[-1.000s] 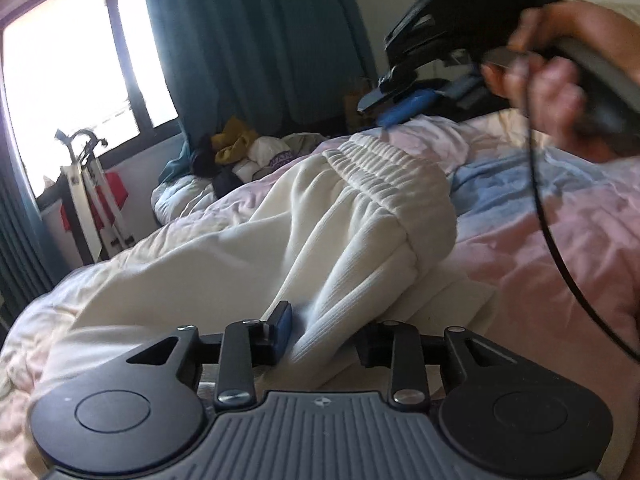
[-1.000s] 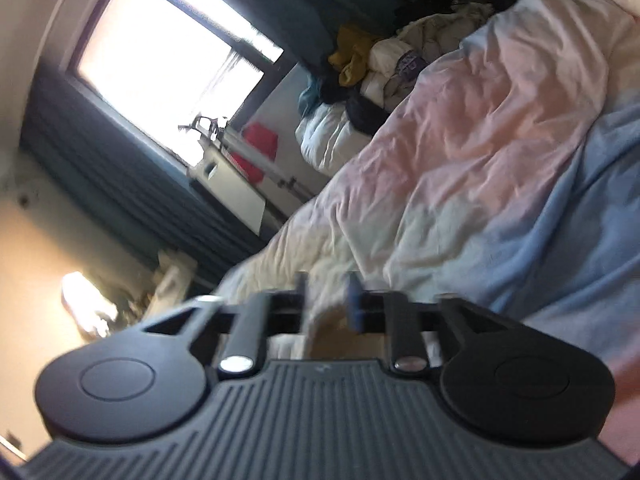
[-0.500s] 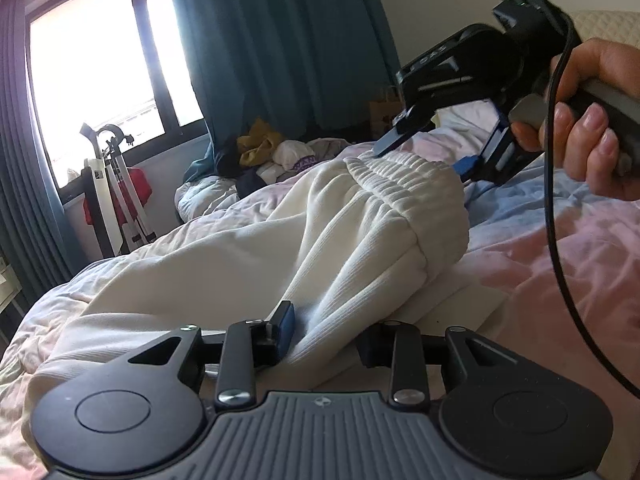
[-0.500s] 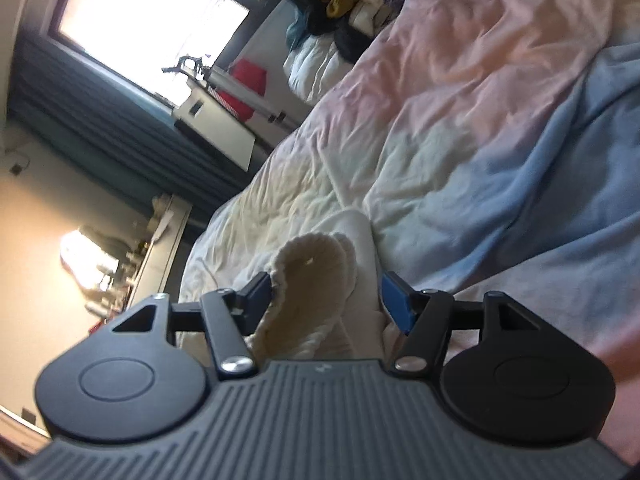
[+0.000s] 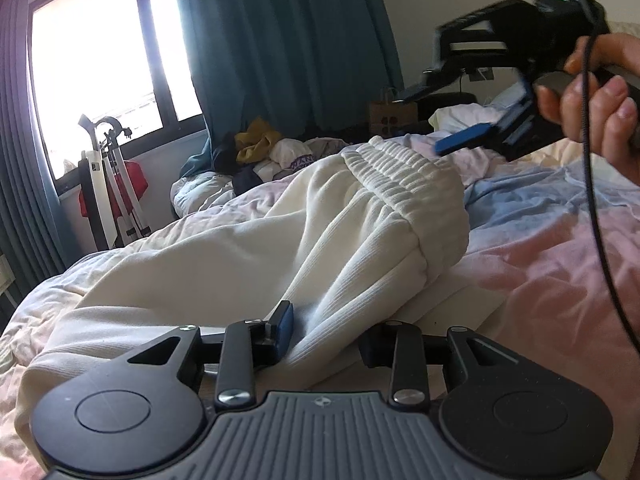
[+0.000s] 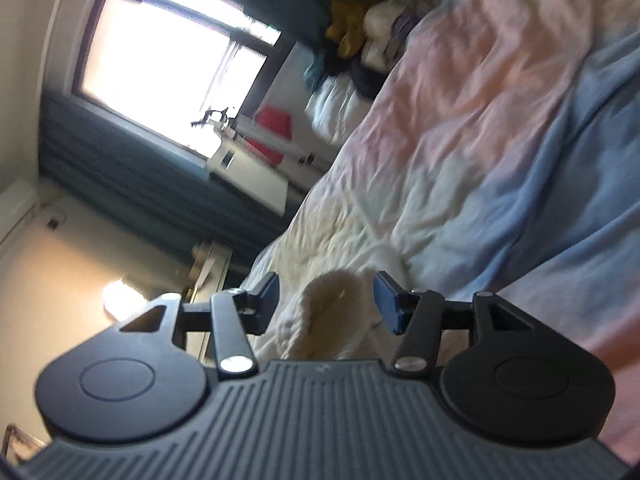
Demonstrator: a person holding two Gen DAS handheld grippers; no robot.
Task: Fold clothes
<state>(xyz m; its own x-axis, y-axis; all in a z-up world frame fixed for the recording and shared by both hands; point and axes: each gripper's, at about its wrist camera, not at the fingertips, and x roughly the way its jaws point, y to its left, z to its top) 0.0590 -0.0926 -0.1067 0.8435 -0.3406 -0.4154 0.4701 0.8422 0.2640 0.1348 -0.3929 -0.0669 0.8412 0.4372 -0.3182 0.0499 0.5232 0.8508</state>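
White ribbed sweatpants (image 5: 320, 248) lie folded over on the bed, elastic waistband (image 5: 404, 184) toward the far side. My left gripper (image 5: 324, 332) is low at the near edge, its jaws apart with a fold of the white fabric lying between them. My right gripper (image 5: 476, 120) is held in the air above and beyond the waistband, open and empty. In the right wrist view the right gripper (image 6: 326, 304) is open, and the waistband's edge (image 6: 332, 312) lies below it, untouched.
The bed has a rumpled pink, blue and cream duvet (image 5: 560, 248). A heap of other clothes (image 5: 272, 152) lies at the far end by the teal curtain (image 5: 280, 40). A folded white and red rack (image 5: 112, 192) stands under the window. A paper bag (image 5: 394, 118) stands behind.
My right gripper opened, let go of the waistband and lifted up and away from it. The sweatpants now rest on the bed. My left gripper stayed in place.
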